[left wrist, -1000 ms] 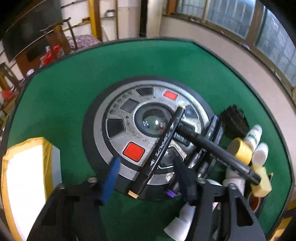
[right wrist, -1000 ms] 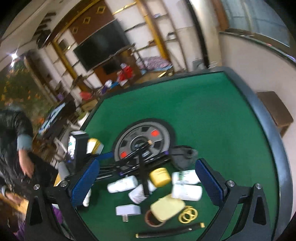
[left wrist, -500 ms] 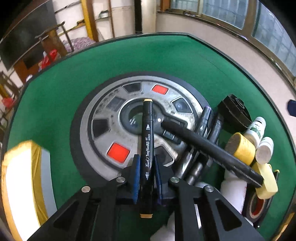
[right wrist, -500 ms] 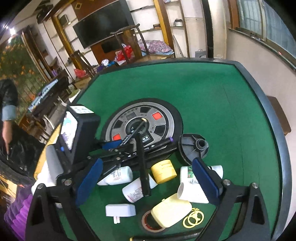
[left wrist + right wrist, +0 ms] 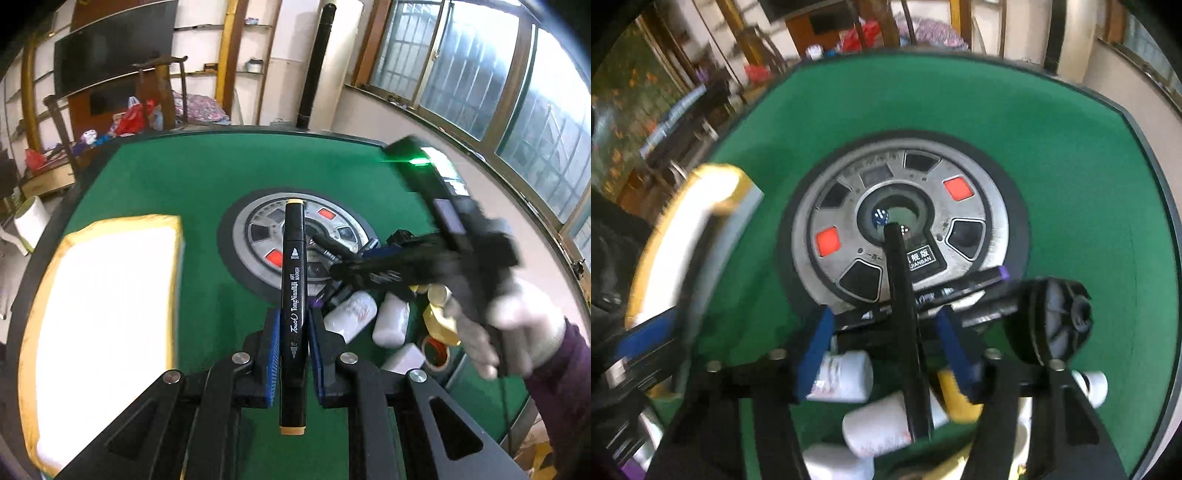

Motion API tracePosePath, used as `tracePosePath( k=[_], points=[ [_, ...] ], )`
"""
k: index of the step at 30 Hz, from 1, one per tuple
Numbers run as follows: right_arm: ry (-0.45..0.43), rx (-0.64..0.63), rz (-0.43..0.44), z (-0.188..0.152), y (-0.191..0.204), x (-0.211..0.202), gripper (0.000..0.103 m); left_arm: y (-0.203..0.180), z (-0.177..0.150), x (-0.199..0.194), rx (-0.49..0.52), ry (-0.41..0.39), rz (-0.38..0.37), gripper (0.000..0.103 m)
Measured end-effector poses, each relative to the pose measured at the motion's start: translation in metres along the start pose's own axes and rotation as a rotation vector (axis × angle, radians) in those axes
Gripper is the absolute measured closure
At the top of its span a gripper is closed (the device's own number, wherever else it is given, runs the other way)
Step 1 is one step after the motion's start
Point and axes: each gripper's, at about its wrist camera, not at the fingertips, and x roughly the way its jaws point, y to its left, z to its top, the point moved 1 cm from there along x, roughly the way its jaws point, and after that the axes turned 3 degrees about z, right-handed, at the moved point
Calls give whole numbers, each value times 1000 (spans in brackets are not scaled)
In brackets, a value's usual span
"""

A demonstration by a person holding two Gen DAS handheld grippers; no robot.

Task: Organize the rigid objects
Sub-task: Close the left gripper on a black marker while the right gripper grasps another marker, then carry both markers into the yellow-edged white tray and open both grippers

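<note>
Right tool [image 5: 373, 264]: motion-blurred in the left wrist view; its tips cannot be made out there.
Gloved hand [image 5: 517, 332]: blurred; the sleeve is cut off at the right edge.
White tray [image 5: 99, 314]: overexposed, contents unreadable; near corner cut by the picture's edge.
White bottles [image 5: 846, 373]: smeared, labels illegible, partly hidden behind the tool's arms.
Yellow jar [image 5: 955, 397]: mostly hidden.
Far shelves: too small to tell.

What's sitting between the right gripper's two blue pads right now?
In the right wrist view, a long black pen runs lengthwise through the gap of the right gripper, whose jaws have just been closing; gaps remain either side, so no grip yet.
</note>
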Motion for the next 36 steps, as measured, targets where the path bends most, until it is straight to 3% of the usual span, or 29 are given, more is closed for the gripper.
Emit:
tracePosePath(
  k=[3, 8, 13, 15, 17, 22, 24, 29, 36],
  points=[
    [-9, -35, -75, 8, 10, 7, 55, 1, -12, -13, -2, -8, -1, 89],
    [-4, -29, -90, 11, 14, 7, 55, -10, -25, -18, 19, -31, 45, 89],
    [-6, -34, -153, 21, 20, 19, 55, -7, -33, -19, -15, -35, 22, 89],
    [-11, -43, -181, 23, 21, 24, 60, -9, -36, -20, -15, -37, 30, 89],
    [9, -43, -191, 25, 21, 33, 83, -9, -39, -22, -14, -39, 40, 89],
    [-12, -46, -182, 20, 27, 33, 89, -6, -41, -32, -23, -54, 89, 89],
    [-35, -29, -154, 15, 25, 23, 89, -3, -43, -37, -27, -65, 118, 89],
    [-105, 64, 29, -3, 14, -21, 89, 4, -49, -49, -27, -91, 202, 89],
    [-168, 71, 199, -24, 44, -69, 89, 15, -53, -57, -18, -127, 304, 89]
  ],
)
